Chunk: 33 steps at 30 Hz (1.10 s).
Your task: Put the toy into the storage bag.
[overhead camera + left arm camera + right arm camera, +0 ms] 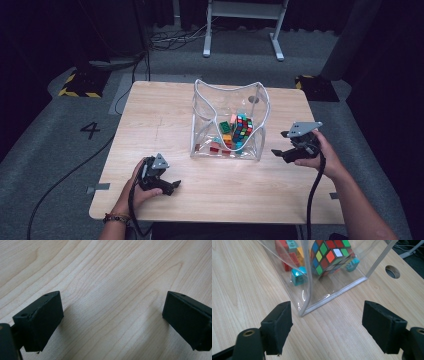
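Right tool (327, 327) hangs wide open and empty, aimed at the near corner of the clear bag (332, 293) on the tabletop (244, 290).
From its spread jaws the bag's seamed bottom corner lies just ahead, apart, not yet between them. Thin, floppy and slick, the plastic should buckle under a pinch; the white piped edge looks the firmest hold. A puzzle cube (329, 256) and toy bricks (298, 276) weigh its floor. Left tool (167, 187), also wide and empty, rests well apart.
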Tool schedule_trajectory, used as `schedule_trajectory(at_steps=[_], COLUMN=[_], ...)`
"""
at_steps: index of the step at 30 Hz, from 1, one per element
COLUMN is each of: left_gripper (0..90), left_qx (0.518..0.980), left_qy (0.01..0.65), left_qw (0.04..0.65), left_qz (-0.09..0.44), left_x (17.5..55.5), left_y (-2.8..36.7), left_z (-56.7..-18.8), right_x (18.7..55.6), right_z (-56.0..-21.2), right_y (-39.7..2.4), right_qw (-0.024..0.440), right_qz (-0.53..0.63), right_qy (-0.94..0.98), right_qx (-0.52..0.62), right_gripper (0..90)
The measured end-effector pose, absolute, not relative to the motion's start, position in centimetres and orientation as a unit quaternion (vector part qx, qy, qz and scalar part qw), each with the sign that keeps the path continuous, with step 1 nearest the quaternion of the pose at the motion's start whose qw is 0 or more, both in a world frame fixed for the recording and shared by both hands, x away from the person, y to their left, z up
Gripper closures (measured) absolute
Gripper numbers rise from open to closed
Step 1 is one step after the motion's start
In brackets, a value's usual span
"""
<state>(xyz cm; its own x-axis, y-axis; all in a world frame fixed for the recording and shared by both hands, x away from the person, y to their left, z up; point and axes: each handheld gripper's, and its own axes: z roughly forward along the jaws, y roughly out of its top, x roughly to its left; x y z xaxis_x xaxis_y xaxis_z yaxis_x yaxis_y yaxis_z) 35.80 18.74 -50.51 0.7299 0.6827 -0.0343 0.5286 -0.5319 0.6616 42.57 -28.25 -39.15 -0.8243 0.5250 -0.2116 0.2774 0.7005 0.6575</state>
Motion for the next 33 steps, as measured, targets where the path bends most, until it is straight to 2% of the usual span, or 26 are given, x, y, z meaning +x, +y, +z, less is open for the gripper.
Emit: schedule_trajectory(at_steps=[33], left_gripper=[3.4], left_qx=[0.868], left_qy=[0.349], left_qw=[0.335], left_qz=[0.115], left_x=[35.8], left_y=[18.7], left_z=[-50.5], right_x=[41.3], right_z=[-43.9], right_y=[-29.7], right_qw=[0.169], right_qz=[0.308], right_qy=[0.907], right_qx=[0.234], right_gripper=[25.6])
